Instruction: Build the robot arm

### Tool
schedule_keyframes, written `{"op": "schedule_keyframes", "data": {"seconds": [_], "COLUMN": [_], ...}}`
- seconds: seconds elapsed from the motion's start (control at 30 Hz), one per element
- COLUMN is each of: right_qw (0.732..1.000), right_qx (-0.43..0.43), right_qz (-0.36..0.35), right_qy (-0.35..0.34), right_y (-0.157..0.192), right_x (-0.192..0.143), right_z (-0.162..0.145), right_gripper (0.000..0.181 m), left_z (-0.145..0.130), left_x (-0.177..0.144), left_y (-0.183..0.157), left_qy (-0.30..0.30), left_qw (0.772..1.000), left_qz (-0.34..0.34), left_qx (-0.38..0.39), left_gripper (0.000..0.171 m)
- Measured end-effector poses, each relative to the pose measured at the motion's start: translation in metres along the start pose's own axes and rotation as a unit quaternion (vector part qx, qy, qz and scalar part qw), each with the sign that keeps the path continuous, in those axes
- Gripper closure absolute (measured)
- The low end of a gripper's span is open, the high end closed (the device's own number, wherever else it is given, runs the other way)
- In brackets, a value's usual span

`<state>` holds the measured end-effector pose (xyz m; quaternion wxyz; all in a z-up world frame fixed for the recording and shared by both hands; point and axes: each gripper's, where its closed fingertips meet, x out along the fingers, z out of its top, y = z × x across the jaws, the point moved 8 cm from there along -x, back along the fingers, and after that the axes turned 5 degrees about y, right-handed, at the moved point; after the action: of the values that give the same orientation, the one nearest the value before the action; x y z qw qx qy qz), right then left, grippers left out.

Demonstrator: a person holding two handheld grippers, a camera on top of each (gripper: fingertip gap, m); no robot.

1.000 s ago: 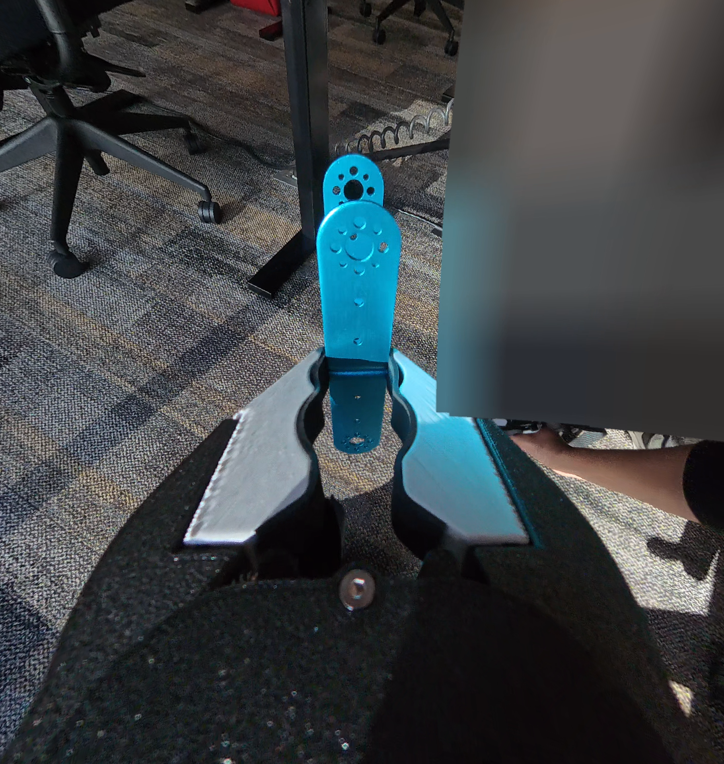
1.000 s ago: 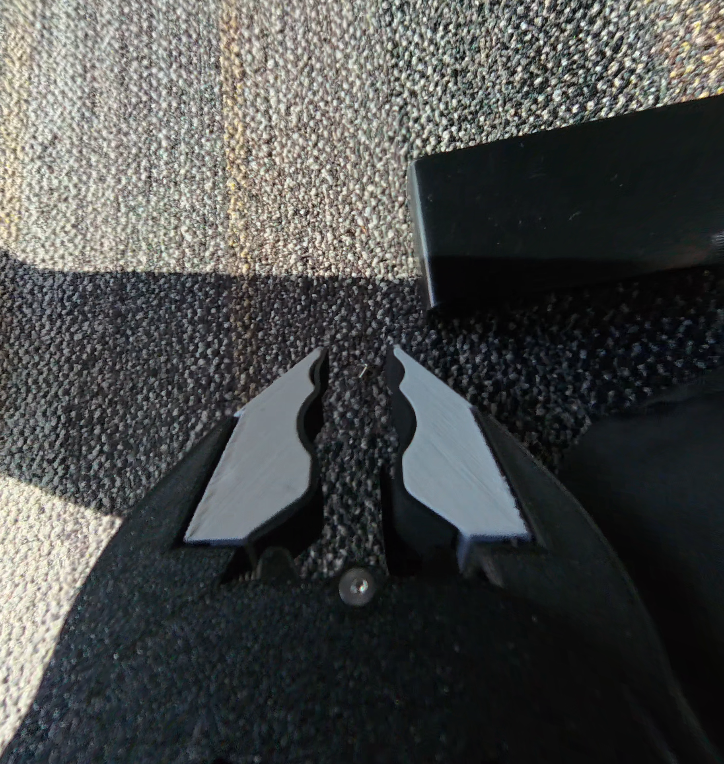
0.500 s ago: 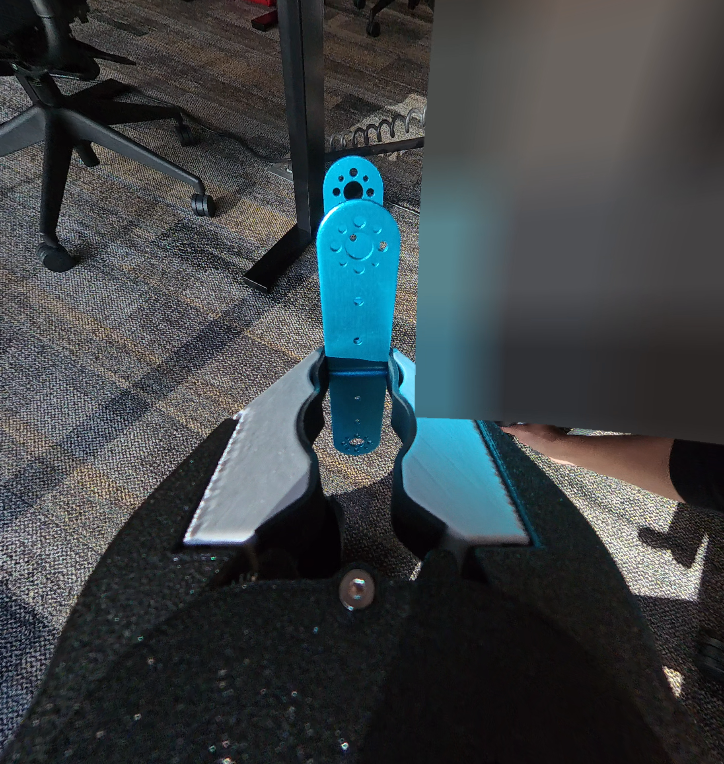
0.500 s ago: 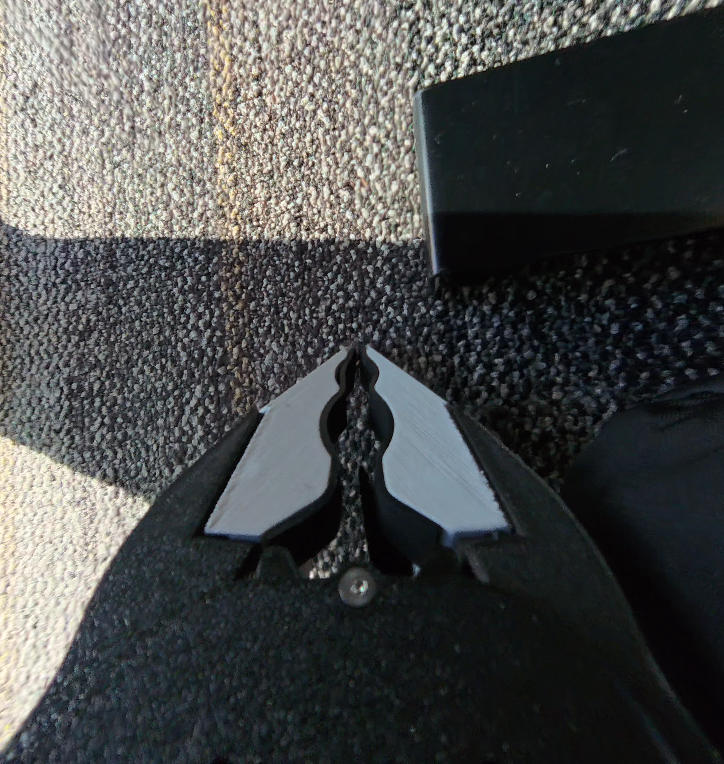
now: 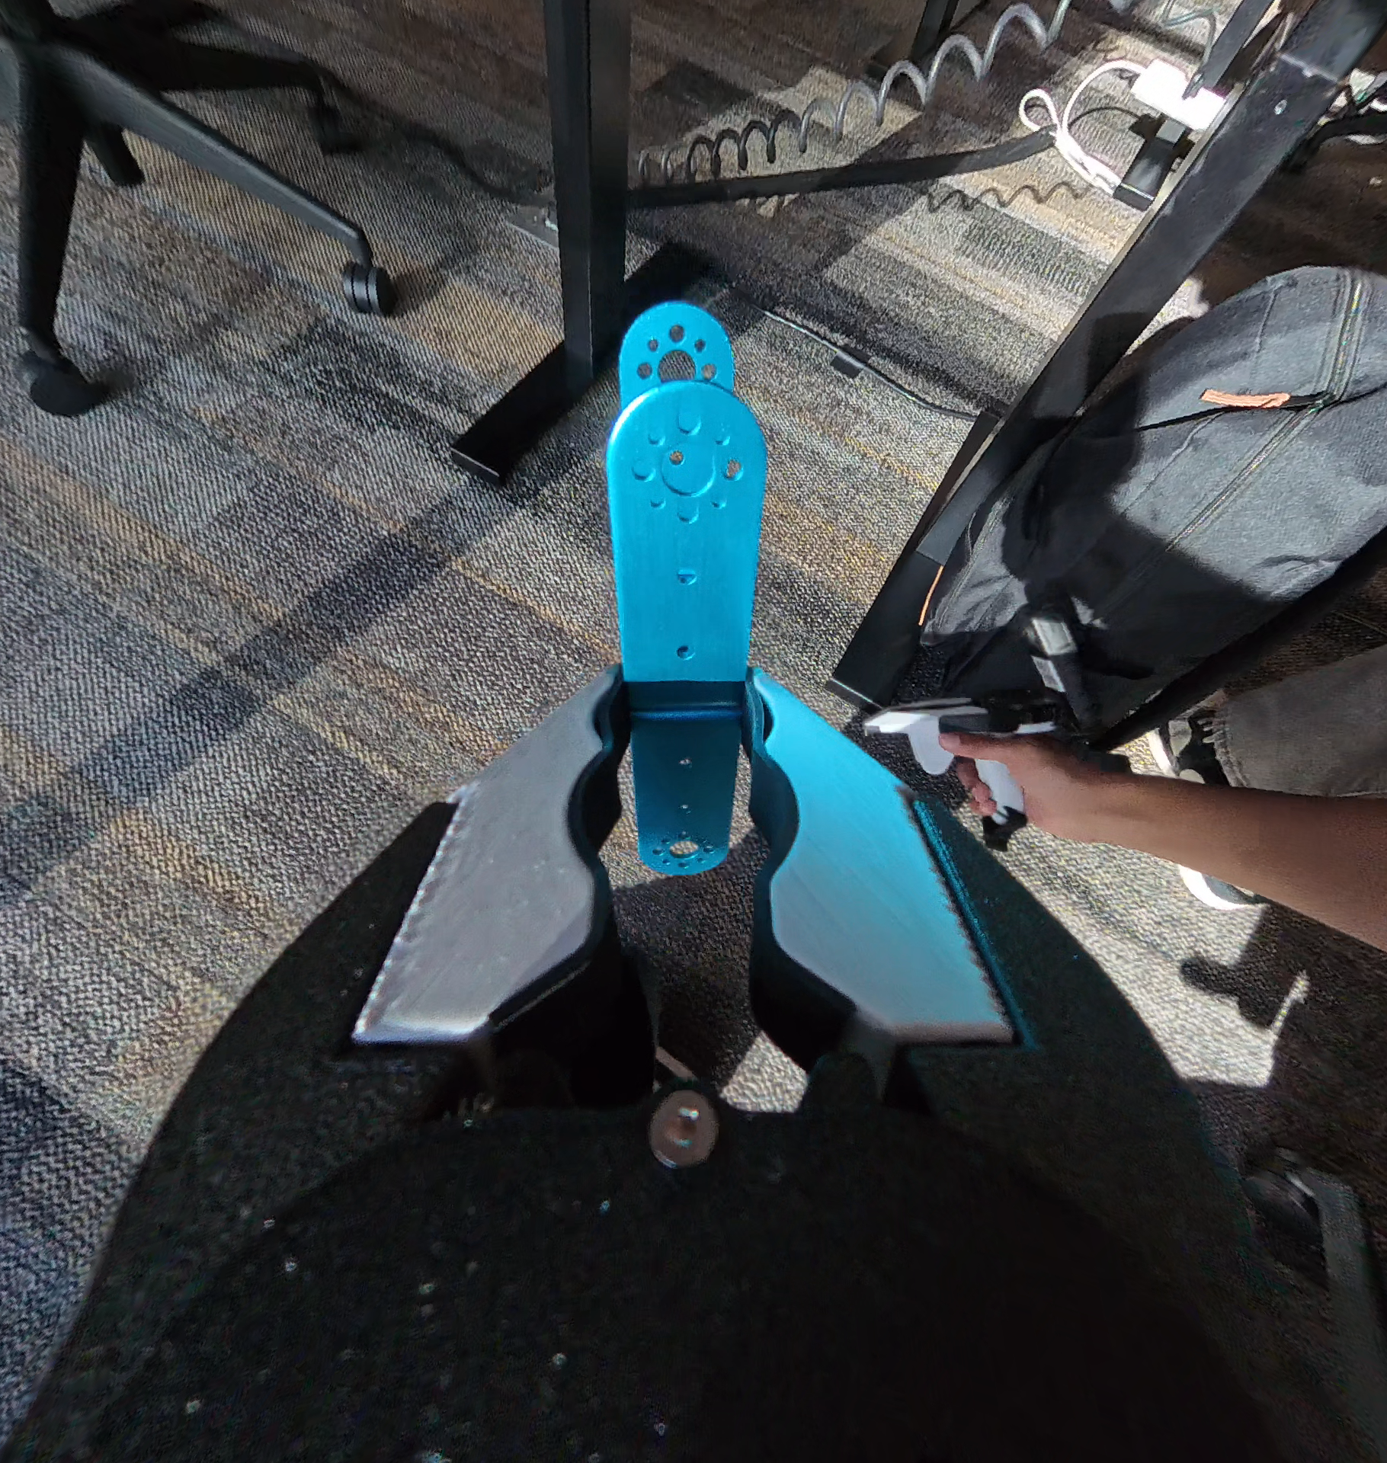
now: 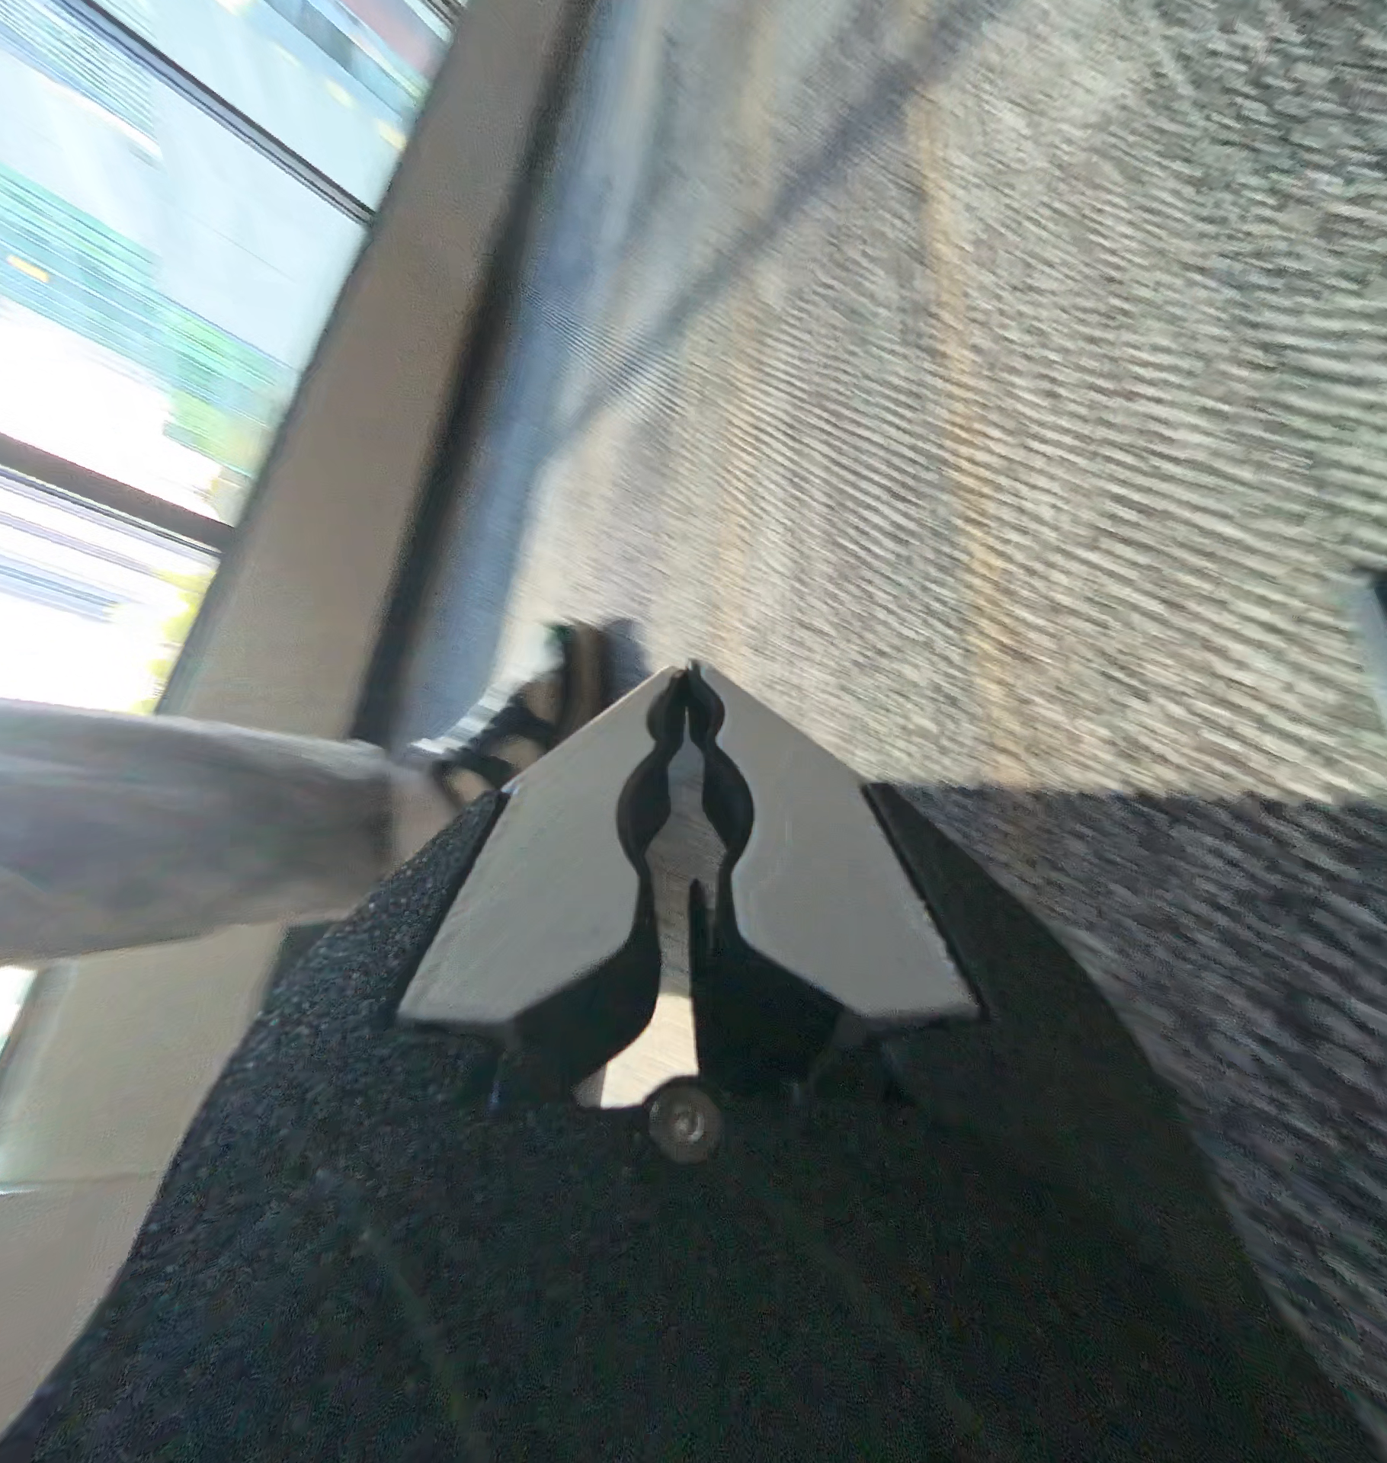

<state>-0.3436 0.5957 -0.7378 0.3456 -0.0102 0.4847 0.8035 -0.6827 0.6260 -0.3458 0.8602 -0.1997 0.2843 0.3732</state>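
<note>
My left gripper (image 5: pixel 684 697) is shut on a blue metal bracket (image 5: pixel 684 546) with drilled holes. The bracket stands upright between the fingertips, above the carpet (image 5: pixel 199 633). A second blue plate (image 5: pixel 676 356) of it shows behind the front one. My right gripper (image 6: pixel 686 673) is shut with its fingertips together and nothing visible between them. The right wrist view is blurred and tilted, and shows carpet (image 6: pixel 991 396). The right gripper also shows in the left wrist view (image 5: pixel 944 724), held by a person's hand (image 5: pixel 1015 784) low by a black backpack (image 5: pixel 1189 491).
A black desk leg (image 5: pixel 587 198) and its foot stand behind the bracket. An office chair base (image 5: pixel 160 158) is at the far left. Coiled cables (image 5: pixel 833 111) lie on the floor. A slanted black frame (image 5: pixel 1110 317) leans by the backpack. A window (image 6: pixel 81 317), a trouser leg (image 6: pixel 160 815) and a sandalled foot (image 6: pixel 516 728) show in the right wrist view.
My right gripper closed from a narrow gap to fully shut, then swung up from the carpet by the black bar toward the window. My left gripper kept its hold on the bracket.
</note>
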Motion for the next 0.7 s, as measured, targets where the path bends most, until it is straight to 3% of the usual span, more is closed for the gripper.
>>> {"op": "schedule_keyframes", "data": {"seconds": [0.13,0.27,0.37,0.47,0.57,0.63,0.7], "right_qw": [0.993,0.974,0.949,0.932,0.920,0.904,0.892], "right_qx": [-0.004,-0.042,-0.135,-0.242,-0.334,-0.377,-0.400], "right_qz": [0.112,0.224,0.281,0.266,0.169,0.093,0.040], "right_qy": [-0.036,-0.005,0.037,0.047,0.113,0.179,0.207], "right_y": [0.103,0.235,0.349,0.433,0.441,0.412,0.378], "right_x": [0.018,0.026,0.014,-0.011,-0.020,-0.018,-0.013], "right_z": [0.047,0.080,0.088,0.095,0.082,0.063,0.047], "right_gripper": [0.181,0.181,0.181,0.181,0.181,0.181,0.177], "left_z": [-0.009,-0.005,0.000,-0.001,-0.019,-0.031,-0.040], "left_x": [0.002,-0.002,-0.014,-0.045,-0.080,-0.094,-0.108], "left_y": [-0.004,-0.004,0.003,0.013,0.017,0.017,0.023], "left_qy": [0.028,-0.002,-0.048,-0.096,-0.109,-0.101,-0.108], "left_qw": [0.999,0.997,0.992,0.984,0.978,0.981,0.976], "left_qz": [0.031,0.035,0.060,0.113,0.139,0.095,0.103], "left_qx": [0.004,-0.063,-0.104,-0.100,-0.110,-0.138,-0.156], "left_gripper": [0.145,0.146,0.145,0.145,0.145,0.145,0.145]}}
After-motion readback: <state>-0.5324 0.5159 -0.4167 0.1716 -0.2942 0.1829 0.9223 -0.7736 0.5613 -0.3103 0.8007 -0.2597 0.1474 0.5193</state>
